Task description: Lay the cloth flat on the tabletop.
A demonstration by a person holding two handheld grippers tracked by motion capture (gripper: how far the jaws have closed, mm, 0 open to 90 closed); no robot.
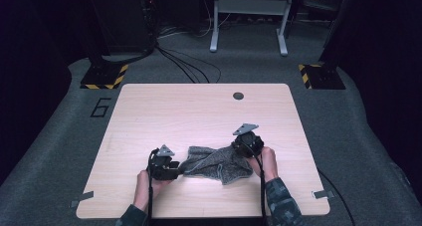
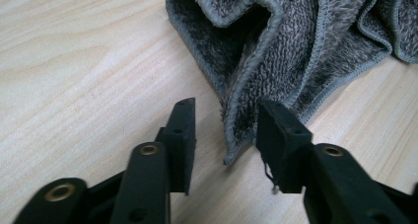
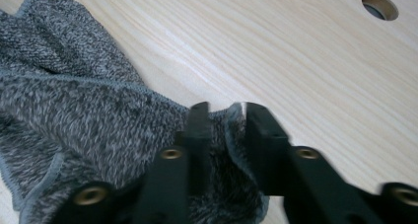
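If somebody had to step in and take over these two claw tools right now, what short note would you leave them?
Left gripper: open, jaws either side of a corner of the grey towel, not yet closed on it.
Right gripper: jaws stand close around the towel's far edge; a firm pinch cannot be confirmed.
Towel: crumpled near the front of the wooden table, between both grippers.
Done: both grippers brought to the towel.
Left: probably close the left jaws, then spread or fold it.

Looking like a lab or recording studio: dark curtains closing in all around, grey carpet running under a lone wooden table, hazard-striped stand bases sitting at 10 and 2 o'clock, cables trailing at 12, a floor marking "6" showing at 9.
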